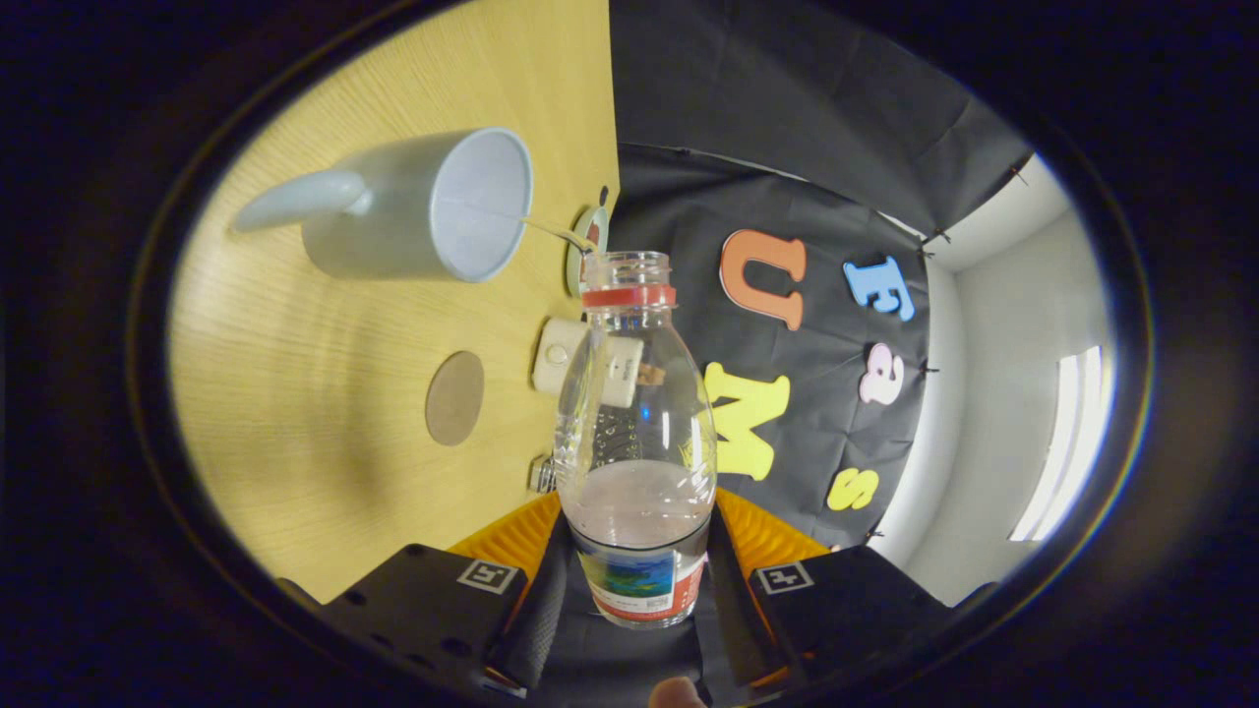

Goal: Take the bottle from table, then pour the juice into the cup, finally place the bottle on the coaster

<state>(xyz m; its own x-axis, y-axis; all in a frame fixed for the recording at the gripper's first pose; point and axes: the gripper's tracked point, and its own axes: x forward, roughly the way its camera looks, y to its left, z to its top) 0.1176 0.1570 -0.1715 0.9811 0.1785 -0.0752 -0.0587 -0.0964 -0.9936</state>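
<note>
My gripper (pixel 639 575) is shut on the clear plastic bottle (pixel 634 423), both fingers pressed to its labelled lower part. The bottle has a red neck ring and an open mouth. It is tipped over with the whole view rolled, and a thin stream of liquid (pixel 551 229) runs from its mouth into the pale blue-grey cup (pixel 423 206). The cup stands on the wooden table (pixel 315 433), its handle pointing away from the bottle. A little pale liquid lies in the bottle's lower part. The round brown coaster (pixel 454 397) lies on the table between cup and fingers.
A white boxy object (pixel 566 356) sits on the table behind the bottle. A small round dish-like thing (pixel 582 251) lies near the table's edge by the bottle's mouth. A small metallic item (pixel 542 474) rests near the fingers. Black cloth wall stands beyond the table.
</note>
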